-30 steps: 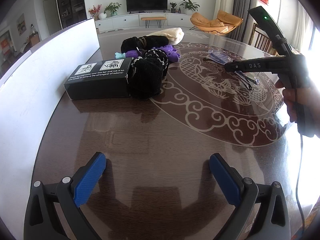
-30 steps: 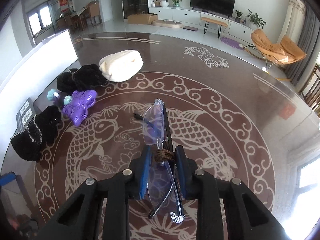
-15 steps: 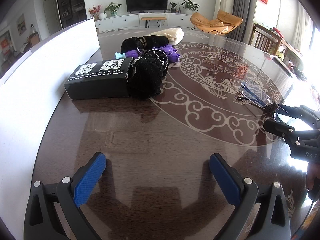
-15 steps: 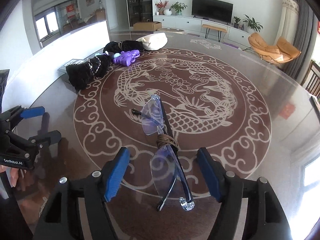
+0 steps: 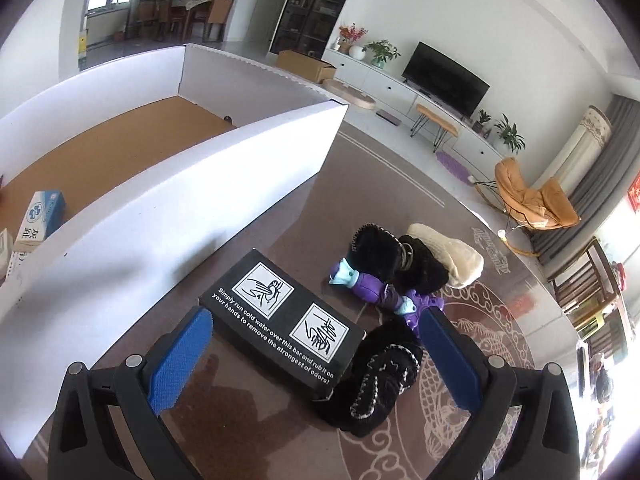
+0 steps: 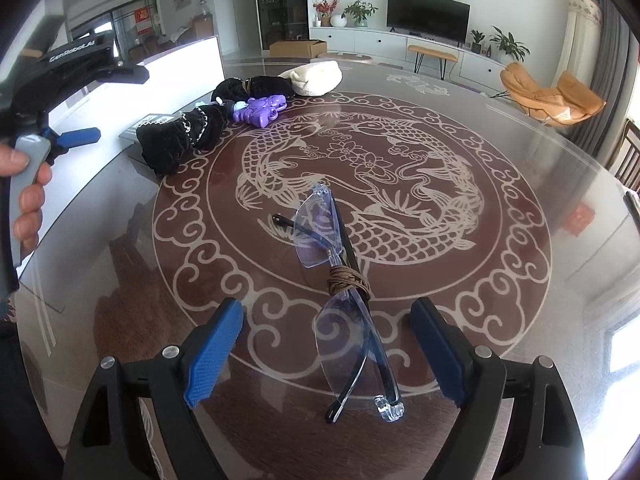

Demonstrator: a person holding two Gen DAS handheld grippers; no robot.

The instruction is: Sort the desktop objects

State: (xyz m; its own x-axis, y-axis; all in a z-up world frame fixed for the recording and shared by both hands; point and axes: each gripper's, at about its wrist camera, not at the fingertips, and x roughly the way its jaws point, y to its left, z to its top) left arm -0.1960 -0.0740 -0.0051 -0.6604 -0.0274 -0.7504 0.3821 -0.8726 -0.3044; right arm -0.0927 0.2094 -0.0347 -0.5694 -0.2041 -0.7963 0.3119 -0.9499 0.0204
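Tabletop [image 6: 520, 160], glasses [image 6: 340, 280] between parted right claw [image 6: 328, 356]

On the table we see one pair of glasses [image 6: 340, 280], one black box [image 5: 280, 320] and one purple toy [image 5: 384, 296]. There's one cream pouch [image 5: 448, 256], plus two black fuzzy pouches [image 5: 380, 384].

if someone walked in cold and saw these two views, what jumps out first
Probably the clear glasses lying on the fish-patterned table between the open right gripper pads, not pressed by either. Next, the black box with white print, framed by the open left gripper, beside the big white-walled carton.
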